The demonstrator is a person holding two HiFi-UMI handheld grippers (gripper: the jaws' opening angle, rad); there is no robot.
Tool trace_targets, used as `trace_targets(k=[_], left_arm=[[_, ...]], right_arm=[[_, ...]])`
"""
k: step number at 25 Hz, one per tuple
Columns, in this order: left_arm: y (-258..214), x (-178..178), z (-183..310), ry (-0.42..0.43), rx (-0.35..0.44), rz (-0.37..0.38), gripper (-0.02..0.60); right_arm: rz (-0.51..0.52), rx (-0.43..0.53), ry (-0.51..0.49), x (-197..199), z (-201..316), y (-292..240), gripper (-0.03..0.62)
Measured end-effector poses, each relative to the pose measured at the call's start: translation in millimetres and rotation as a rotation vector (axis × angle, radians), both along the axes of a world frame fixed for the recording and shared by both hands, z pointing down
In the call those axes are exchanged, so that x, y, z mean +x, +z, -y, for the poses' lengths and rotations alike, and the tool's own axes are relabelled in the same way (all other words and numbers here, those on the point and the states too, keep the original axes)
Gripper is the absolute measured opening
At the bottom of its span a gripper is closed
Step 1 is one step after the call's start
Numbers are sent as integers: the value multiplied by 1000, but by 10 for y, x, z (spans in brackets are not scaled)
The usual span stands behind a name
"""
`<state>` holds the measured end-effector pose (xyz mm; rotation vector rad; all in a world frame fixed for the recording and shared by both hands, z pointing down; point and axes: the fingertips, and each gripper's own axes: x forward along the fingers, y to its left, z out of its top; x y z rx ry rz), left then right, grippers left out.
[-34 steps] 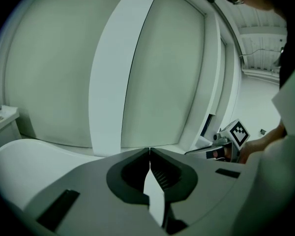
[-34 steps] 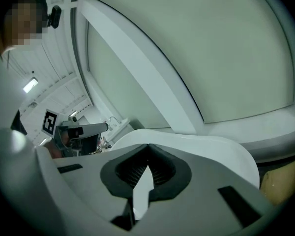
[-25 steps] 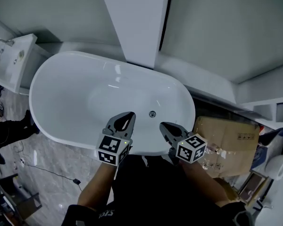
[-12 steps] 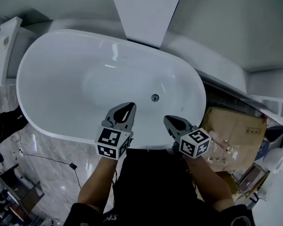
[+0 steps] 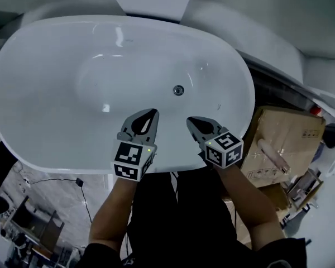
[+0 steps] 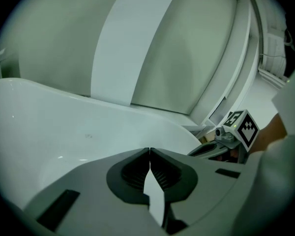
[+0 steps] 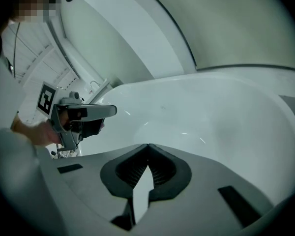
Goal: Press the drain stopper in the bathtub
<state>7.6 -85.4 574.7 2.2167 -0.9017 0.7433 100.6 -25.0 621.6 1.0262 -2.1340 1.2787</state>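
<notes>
— Grey marbled floor (image 5: 61, 186) and a cardboard box (image 5: 287, 135) are seen around a white bathtub (image 5: 39, 113) in the head view. Where is the drain stopper found?

— The drain stopper (image 5: 178, 90) is seen on the tub bottom, uncovered, beyond both tools. The left gripper (image 5: 153, 112) and the right gripper (image 5: 190, 119) are held side by side above the near side of the tub, apart from each other. The stopper is touched by neither.

— What is shown in the left gripper view?

— The jaws of the left gripper (image 6: 150, 149) are seen pressed together at the tips, and nothing is held between them. The tub wall (image 6: 64, 127) is seen behind them, and the right gripper (image 6: 209, 150) at the right.

— And in the right gripper view?

— The jaws of the right gripper (image 7: 148, 145) are likewise closed tip to tip, with nothing gripped. The left gripper (image 7: 110, 111) is seen at the left, and the hollow of the bathtub (image 7: 211, 112) ahead.
</notes>
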Motion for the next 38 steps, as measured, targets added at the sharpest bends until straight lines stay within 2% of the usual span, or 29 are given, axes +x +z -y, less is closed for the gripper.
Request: trace_targets(k=[4,11,15,19,25,28,32,38], left_arm=[[558,40,0,24,-73,1,20],[1445,137,41,110,-108,-5,20],[2110,146,-48,171,-125,46,18],[2702,172,-173,211,-170,64,20],[3435,35,-346,198,-240,114,18],[3712,-42,-441,221,-257,150,20],[3983,-87,-520,265,-262,187,18],[4293,-82,-443,235,-293,183,19]], right_arm=[[-34,-37,15,89,30,570,14],[-68,-61,-15,57,137,1632,14],[-87,-94,-63,-39,8,2252,14],[-106,-108,-65,-91,-32,2766,14],[-172,-130,-113,-83,-88,3423,14],[-221,-156,-122,-22,-97,3703,14],[-330,-162,-191,107,-111,4062,15],[-380,-187,-215,241,-30,4429,24]])
